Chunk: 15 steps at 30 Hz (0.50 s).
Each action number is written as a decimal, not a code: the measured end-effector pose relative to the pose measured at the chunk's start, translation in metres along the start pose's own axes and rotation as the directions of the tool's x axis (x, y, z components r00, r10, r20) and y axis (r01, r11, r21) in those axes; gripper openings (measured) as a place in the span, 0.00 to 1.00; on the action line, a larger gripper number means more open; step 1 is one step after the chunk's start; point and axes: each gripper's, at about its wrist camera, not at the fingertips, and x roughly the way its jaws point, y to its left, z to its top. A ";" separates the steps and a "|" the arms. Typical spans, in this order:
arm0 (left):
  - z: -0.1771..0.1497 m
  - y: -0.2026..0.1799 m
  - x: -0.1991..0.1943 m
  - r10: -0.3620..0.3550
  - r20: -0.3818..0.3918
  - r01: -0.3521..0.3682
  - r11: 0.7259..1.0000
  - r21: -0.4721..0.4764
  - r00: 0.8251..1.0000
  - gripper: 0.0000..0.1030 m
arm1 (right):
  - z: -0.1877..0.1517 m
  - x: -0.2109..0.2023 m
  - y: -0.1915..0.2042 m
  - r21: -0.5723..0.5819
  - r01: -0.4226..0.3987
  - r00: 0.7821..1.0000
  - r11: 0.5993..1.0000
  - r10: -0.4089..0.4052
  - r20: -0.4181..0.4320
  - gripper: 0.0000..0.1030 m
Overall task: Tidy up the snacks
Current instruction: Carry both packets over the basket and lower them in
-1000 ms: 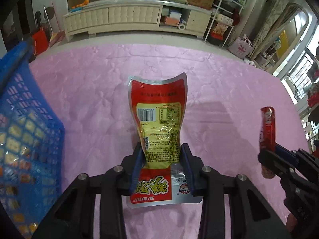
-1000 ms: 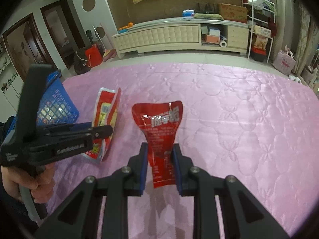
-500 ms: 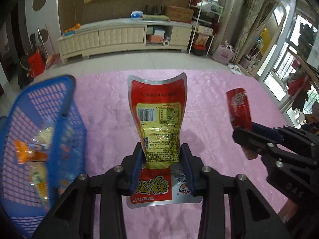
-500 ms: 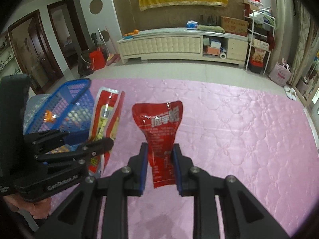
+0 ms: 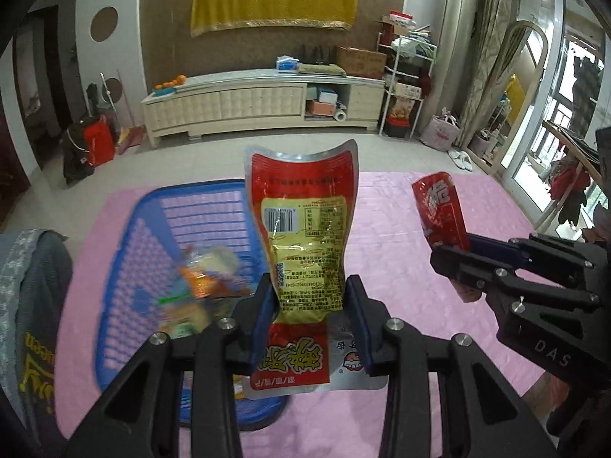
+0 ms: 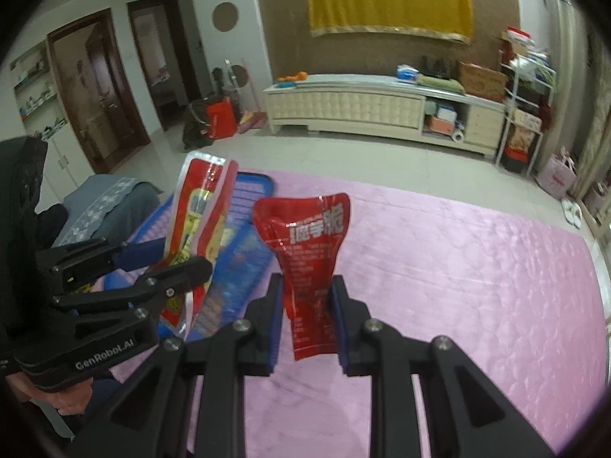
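My left gripper (image 5: 309,305) is shut on a red and yellow snack pouch (image 5: 305,236) that stands upright between its blue pads, above the near right rim of the blue basket (image 5: 160,229). The basket lies at the left of the pink table and holds several snack packs (image 5: 206,278), blurred. My right gripper (image 6: 307,305) is shut on a smaller red snack packet (image 6: 309,252), held up over the pink cloth. In the right wrist view the left gripper (image 6: 179,263) with its pouch (image 6: 198,229) hangs in front of the basket (image 6: 244,225). In the left wrist view the right gripper (image 5: 454,252) holds its red packet (image 5: 441,210) at the right.
A pink quilted cloth (image 6: 458,267) covers the table. A grey-blue garment (image 5: 30,305) lies at the left edge beside the basket. Beyond the table are a tiled floor and a long cream cabinet (image 5: 263,103).
Both grippers have risen with their packets still gripped, and both views have tilted up. The blue basket has come from the far left edge to lie below and in front of the left gripper.
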 end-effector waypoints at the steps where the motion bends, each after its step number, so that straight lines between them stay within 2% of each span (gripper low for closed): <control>1: -0.001 0.008 -0.004 0.009 0.001 -0.009 1.000 -0.004 1.000 0.34 | 0.001 0.000 0.004 -0.002 -0.008 1.000 1.000 0.008 0.001 0.26; 7: -0.014 0.048 -0.019 0.063 -0.032 -0.063 0.998 -0.018 0.998 0.34 | 0.009 0.015 0.044 -0.042 -0.037 0.999 0.998 0.038 0.004 0.26; 15: -0.032 0.093 -0.034 0.093 -0.036 -0.095 0.993 -0.065 0.995 0.34 | 0.012 0.053 0.090 -0.075 -0.097 0.993 0.992 0.091 -0.073 0.26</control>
